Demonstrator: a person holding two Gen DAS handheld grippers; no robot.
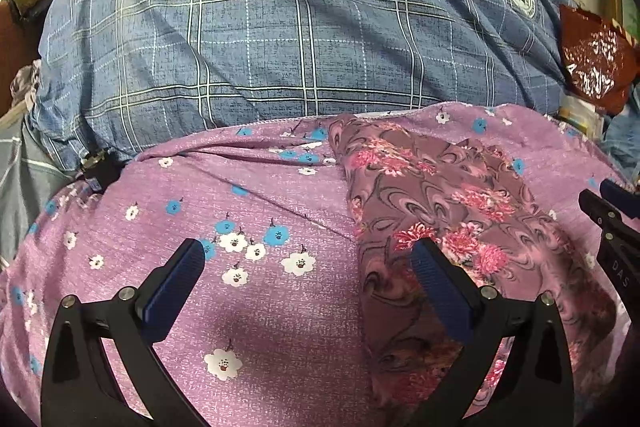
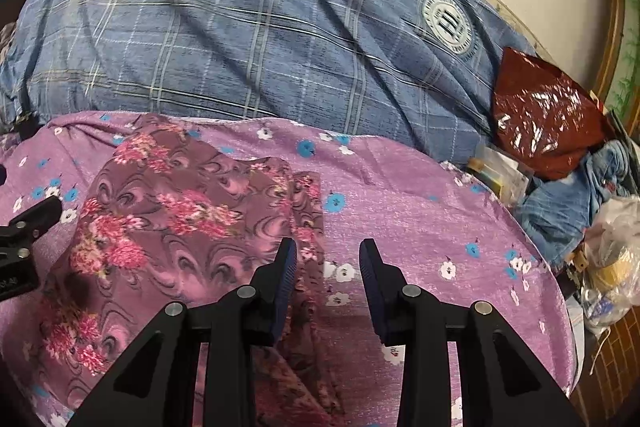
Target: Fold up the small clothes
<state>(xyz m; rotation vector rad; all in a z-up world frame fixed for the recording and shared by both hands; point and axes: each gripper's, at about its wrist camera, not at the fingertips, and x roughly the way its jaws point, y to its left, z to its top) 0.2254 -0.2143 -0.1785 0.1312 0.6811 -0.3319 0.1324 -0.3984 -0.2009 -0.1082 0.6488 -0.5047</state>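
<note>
Lying partly folded on a lilac bedspread printed with small white and blue flowers (image 1: 256, 307), a small mauve garment of thin swirl-patterned fabric with pink blossoms (image 1: 436, 195) occupies the middle of the bed, its long edges roughly straight and its far end narrowing toward a large blue-grey plaid pillow bearing round crests (image 1: 280, 39). The left claw (image 1: 307, 259) hovers above the garment's left border with its fingers spread wide and nothing between them, apparently placed to take hold of that edge. The right claw (image 2: 328, 255) hangs over the opposite border, where cloth meets bedspread, its blue-padded fingers (image 2: 370, 259) parted more narrowly and also empty; in the left wrist view it shows only as a dark shape at the frame's edge. With one claw stationed on each side, the person seems set to lift both edges together for the next fold, which looks incomplete. Beyond the pillow's right end lie a shiny dark-red plastic bag (image 2: 548, 115), a crumpled blue denim garment (image 2: 560, 203) and a clear plastic bag of odds and ends (image 2: 612, 259), well away from the work.
</note>
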